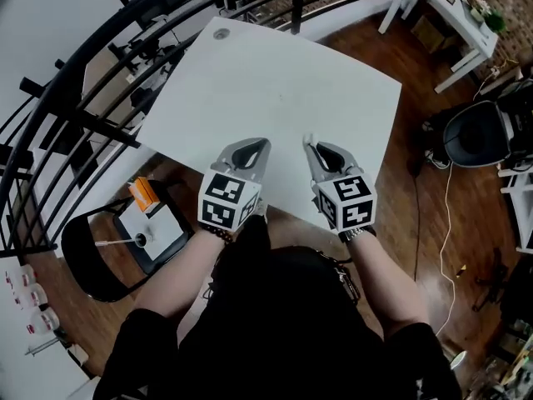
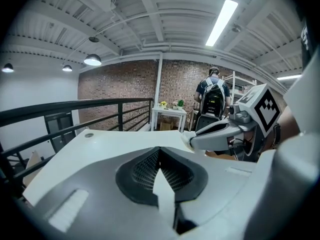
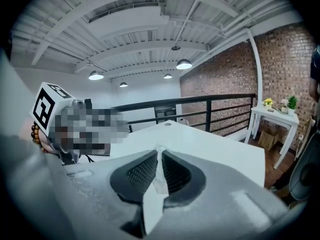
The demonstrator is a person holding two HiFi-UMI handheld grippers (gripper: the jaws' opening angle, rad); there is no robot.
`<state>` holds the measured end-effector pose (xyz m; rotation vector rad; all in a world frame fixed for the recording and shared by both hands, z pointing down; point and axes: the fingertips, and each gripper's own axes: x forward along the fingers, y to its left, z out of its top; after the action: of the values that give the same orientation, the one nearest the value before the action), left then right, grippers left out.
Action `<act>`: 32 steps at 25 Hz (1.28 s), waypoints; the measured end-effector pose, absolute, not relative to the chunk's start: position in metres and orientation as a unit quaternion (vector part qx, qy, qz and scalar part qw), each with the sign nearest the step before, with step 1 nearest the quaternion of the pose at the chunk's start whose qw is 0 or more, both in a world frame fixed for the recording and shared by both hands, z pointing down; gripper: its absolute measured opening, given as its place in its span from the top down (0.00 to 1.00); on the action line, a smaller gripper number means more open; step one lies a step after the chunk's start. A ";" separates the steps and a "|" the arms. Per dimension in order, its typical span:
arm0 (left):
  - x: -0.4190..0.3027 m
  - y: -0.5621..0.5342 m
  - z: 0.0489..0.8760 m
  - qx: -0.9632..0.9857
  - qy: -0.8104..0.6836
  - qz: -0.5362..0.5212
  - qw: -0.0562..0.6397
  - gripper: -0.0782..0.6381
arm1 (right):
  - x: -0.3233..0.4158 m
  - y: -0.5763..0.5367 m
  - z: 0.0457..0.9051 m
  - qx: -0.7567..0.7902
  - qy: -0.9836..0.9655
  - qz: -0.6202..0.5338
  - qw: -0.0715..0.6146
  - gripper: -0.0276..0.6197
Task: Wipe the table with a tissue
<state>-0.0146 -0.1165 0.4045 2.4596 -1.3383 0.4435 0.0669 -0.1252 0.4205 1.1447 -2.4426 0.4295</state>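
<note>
The white table (image 1: 275,82) fills the middle of the head view. Both grippers hover over its near edge, side by side and pointing away from me. My right gripper (image 1: 310,146) is shut on a small scrap of white tissue (image 3: 160,171), which pokes out a little past the tips (image 1: 306,139). From the left gripper view the same white scrap (image 2: 186,139) shows at the right gripper's tip. My left gripper (image 1: 256,146) is shut, its black ribbed pads (image 2: 145,169) meeting with nothing between them.
A black railing (image 1: 92,65) runs along the table's far and left sides. A black chair (image 1: 108,248) with an orange object stands at the left. A white side table (image 1: 450,15) and a black office chair (image 1: 479,132) stand at the right. A person with a backpack (image 2: 214,98) stands far off.
</note>
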 end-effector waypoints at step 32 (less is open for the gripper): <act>-0.057 -0.254 0.506 0.872 -0.376 0.202 0.240 0.87 | 0.006 -0.276 0.582 0.437 -0.780 0.296 0.336 0.93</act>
<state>-0.0569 -0.2541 0.5065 2.3862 -1.0282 0.5530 0.0065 -0.2764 0.5823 1.1388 -2.0344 0.7728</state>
